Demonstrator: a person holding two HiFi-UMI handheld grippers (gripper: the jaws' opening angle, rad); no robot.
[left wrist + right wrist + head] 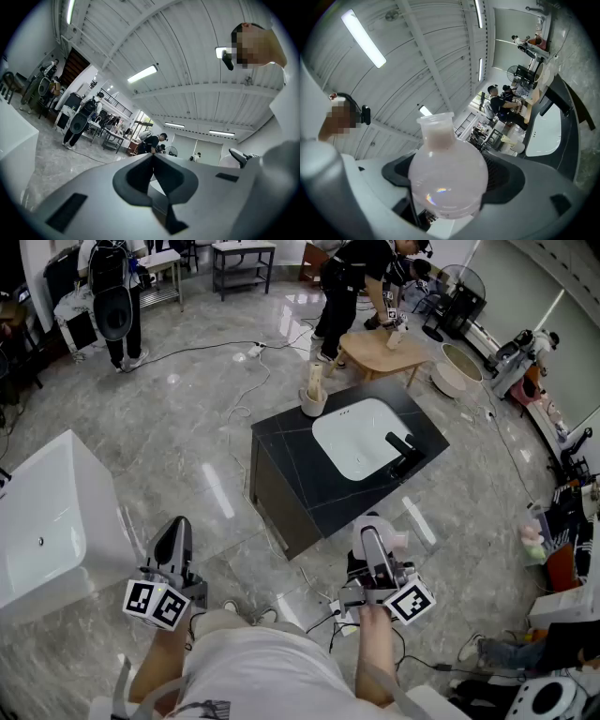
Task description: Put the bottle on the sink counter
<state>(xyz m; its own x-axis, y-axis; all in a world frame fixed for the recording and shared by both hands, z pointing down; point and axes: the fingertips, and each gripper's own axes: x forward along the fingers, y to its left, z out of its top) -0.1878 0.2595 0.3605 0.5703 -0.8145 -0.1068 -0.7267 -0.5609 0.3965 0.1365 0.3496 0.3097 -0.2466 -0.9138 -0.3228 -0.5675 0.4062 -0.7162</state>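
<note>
Translucent, pale pink bottle (447, 178): round belly, short neck, flared rim at the top; tint of wall or of contents not distinguishable. Clamped across the belly between the wide-set pads of the right gripper (373, 545), neck tilted upward, close in front of the body. Judged light and thin-walled, so likely to dent under a hard squeeze. Smooth curved wall probably slippery. Best held at the widest part, as at present, with the base left free for setting down. Left gripper (152, 157) alongside, jaws closed tip to tip with nothing between them. Farther ahead, well apart from the bottle: dark sink counter (300, 460) with white basin (361, 437) and black tap (403, 454), on a glossy grey floor.
</note>
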